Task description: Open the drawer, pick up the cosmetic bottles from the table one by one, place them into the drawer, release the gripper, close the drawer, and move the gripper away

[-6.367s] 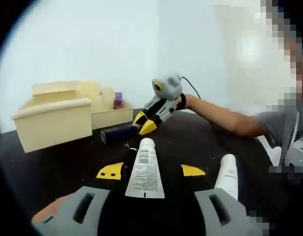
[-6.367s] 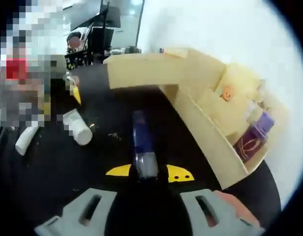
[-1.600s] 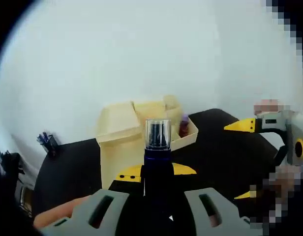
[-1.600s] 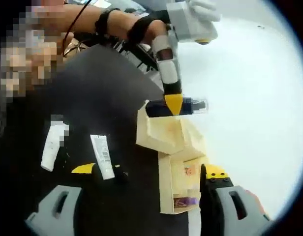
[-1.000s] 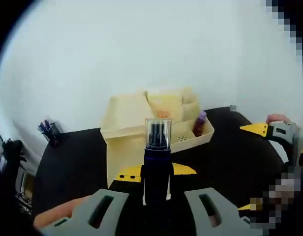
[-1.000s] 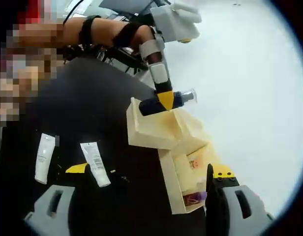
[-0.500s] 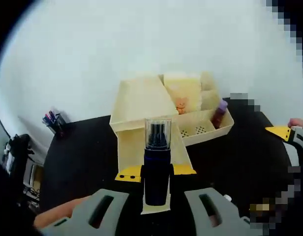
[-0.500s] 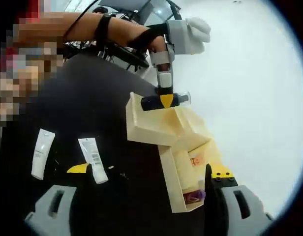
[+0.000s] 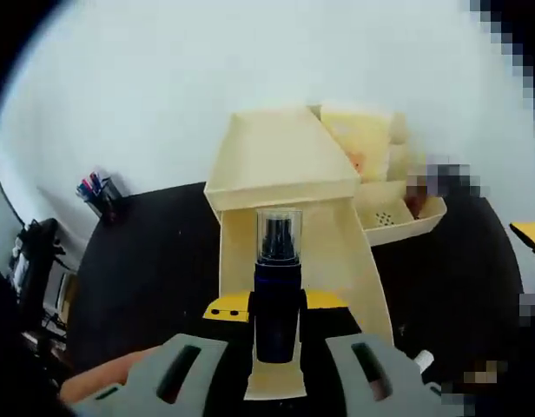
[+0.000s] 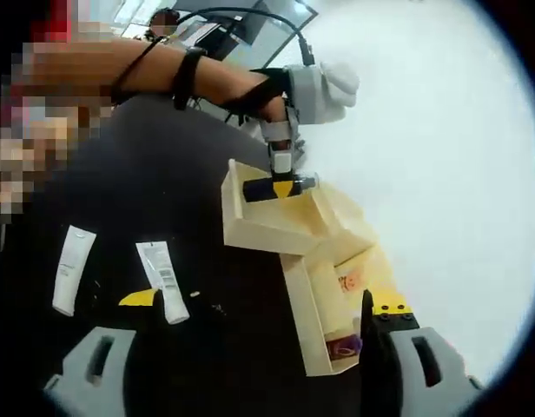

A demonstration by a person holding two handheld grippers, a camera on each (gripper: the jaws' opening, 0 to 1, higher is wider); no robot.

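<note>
A black worktop was seen. On it a cream organiser with its drawer pulled out was set near the far edge. Two white tubes were laid side by side, apart from the organiser. A pen holder was stood toward a far corner.

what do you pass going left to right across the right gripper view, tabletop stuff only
white tube → white tube with barcode → open cream drawer, where the left gripper holds the dark blue bottle → cream organizer → purple bottle at its near end
</note>
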